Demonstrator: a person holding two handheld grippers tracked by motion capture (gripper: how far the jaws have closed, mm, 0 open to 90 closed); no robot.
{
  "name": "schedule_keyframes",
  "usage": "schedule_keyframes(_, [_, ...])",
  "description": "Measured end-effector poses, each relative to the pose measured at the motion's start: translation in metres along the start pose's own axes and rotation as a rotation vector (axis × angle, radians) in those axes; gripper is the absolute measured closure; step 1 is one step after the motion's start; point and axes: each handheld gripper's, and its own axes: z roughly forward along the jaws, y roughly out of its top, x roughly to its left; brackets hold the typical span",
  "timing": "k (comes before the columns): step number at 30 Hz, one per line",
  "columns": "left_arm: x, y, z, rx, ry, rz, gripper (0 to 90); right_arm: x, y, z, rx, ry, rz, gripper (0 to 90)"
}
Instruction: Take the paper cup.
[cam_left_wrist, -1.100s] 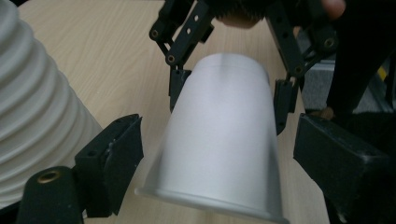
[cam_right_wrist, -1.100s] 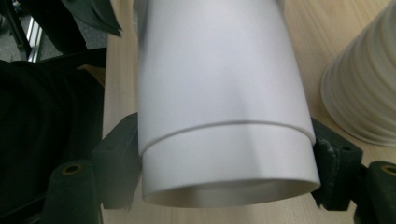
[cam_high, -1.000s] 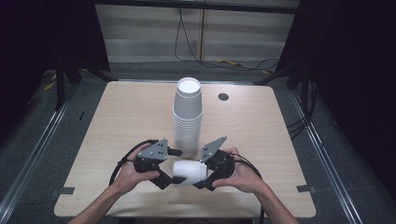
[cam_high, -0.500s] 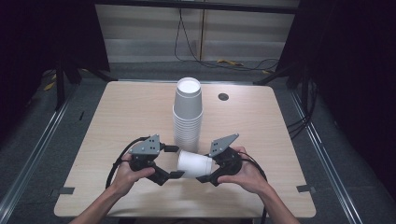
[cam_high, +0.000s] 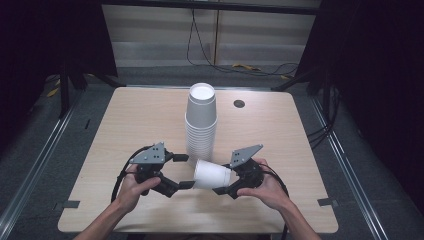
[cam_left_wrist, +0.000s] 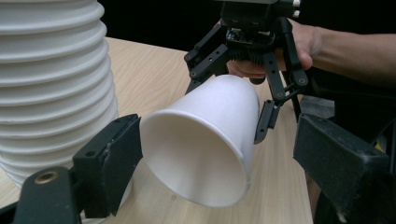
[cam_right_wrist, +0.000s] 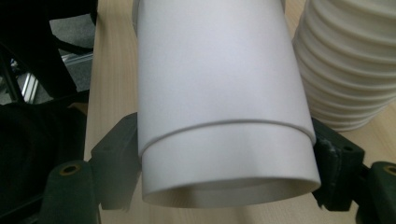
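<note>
A single white paper cup (cam_high: 210, 175) lies on its side in the air just above the table, mouth toward my left gripper. My right gripper (cam_high: 226, 180) is shut on the cup's narrow bottom end, one jaw on each side of it (cam_right_wrist: 219, 84). My left gripper (cam_high: 189, 171) stands open at the cup's mouth. In the left gripper view the rim (cam_left_wrist: 196, 154) sits between the jaws, close to one jaw and well apart from the other. A tall stack of white paper cups (cam_high: 201, 125) stands upright just behind both grippers.
The light wooden table (cam_high: 140, 120) has a small dark round hole (cam_high: 239, 103) at the back right of the stack. Free tabletop lies left and right of the stack. Dark floor and metal rails surround the table.
The two hands have drawn a little apart. The left gripper shifted left, and the right one went right with the cup, so the cup's mouth now sits at the left jaws' tips.
</note>
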Motion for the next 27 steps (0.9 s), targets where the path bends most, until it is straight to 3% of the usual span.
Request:
schedule_keyframes(2, [0.001,-0.002,0.001,0.003,0.004,-0.01,15.3,0.001,0.0,-0.001,0.007,-0.018,-0.016,23.6])
schedule_keyframes(5, [0.002,-0.004,0.002,-0.003,0.013,-0.02,15.3,0.001,-0.002,-0.001,-0.017,-0.018,-0.003,23.5])
schedule_keyframes(9, [0.003,-0.003,0.0,-0.024,0.008,-0.029,15.3,-0.002,-0.006,0.001,-0.058,0.016,0.054,23.1])
schedule_keyframes(15, [0.002,-0.002,-0.001,-0.029,0.013,-0.028,15.3,-0.004,-0.009,0.002,-0.16,0.062,0.081,23.3])
schedule_keyframes(20, [0.003,-0.002,-0.002,-0.046,0.007,-0.035,15.3,-0.004,-0.016,0.004,-0.2,0.046,0.084,23.3])
schedule_keyframes(27, [0.003,-0.002,-0.001,-0.065,0.007,-0.05,15.3,-0.001,-0.016,0.001,-0.307,0.066,0.071,23.3])
